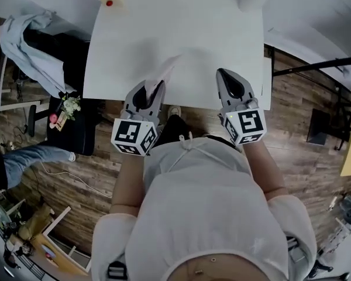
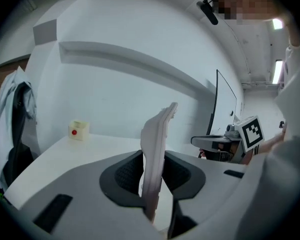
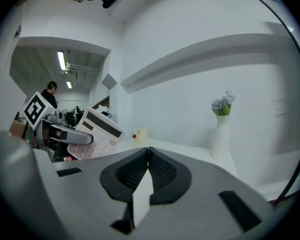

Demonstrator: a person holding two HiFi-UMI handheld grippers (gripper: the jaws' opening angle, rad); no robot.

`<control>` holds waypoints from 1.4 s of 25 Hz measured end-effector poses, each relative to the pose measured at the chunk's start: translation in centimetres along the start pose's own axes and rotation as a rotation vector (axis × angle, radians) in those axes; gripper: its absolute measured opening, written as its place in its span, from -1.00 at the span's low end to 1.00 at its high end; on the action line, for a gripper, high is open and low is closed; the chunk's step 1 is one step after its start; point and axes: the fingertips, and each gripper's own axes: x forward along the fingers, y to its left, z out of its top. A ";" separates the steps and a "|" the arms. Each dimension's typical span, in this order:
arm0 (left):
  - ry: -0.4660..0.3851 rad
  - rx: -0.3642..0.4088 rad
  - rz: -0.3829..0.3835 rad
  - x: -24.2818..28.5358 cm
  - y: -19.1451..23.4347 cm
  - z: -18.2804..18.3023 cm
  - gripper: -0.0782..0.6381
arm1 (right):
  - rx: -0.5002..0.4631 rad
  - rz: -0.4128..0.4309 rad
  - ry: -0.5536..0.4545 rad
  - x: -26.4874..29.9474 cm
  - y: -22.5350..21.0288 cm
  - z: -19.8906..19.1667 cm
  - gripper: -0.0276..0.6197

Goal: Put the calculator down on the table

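The fingers (image 2: 126,173) of the left gripper (image 1: 147,93) are clenched on the lower end of the white calculator (image 2: 157,144), which stands on edge between them, held over the near edge of the white surface (image 1: 181,28). The right gripper (image 3: 148,152) hovers alongside, its fingers pressed together on nothing. Along the far side stand a small box with a red button (image 2: 78,130) and a white vase of flowers (image 3: 221,134).

My left tongs (image 1: 147,95) grip the calculator (image 1: 167,70) by its lower end. It stands on edge and leans forward past the tips, over the near edge of the bench (image 1: 222,40). It is a slim, pale slab with a dark display strip above rows of light keys. Its keyed face is turned toward my right tongs (image 1: 231,86).
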 end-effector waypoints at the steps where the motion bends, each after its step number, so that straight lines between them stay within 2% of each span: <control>1: 0.022 -0.005 -0.016 0.8 0.8 -0.3 -0.48 | 0.009 -0.015 0.013 0.8 -0.1 -0.2 -0.89; 5: 0.106 -0.027 -0.068 4.1 3.9 -2.0 -0.48 | 0.034 -0.058 0.056 4.2 -0.7 -1.2 -0.89; 12: 0.239 -0.143 -0.169 8.5 6.7 -5.9 -0.48 | 0.080 -0.132 0.138 7.1 -1.5 -4.4 -0.89; 19: 0.314 -0.222 -0.216 10.9 8.5 -8.5 -0.48 | 0.106 -0.168 0.200 9.2 -1.8 -6.7 -0.89; 25: 0.320 -0.227 -0.211 12.3 9.9 -8.8 -0.45 | 0.121 -0.170 0.221 10.8 -1.8 -7.5 -0.89; 30: 0.344 -0.229 -0.175 13.2 11.8 -9.8 -0.37 | 0.133 -0.169 0.243 11.9 -1.8 -8.3 -0.89; 35: 0.369 -0.204 -0.167 13.4 13.1 -10.7 -0.33 | 0.134 -0.170 0.260 12.7 -1.6 -8.8 -0.89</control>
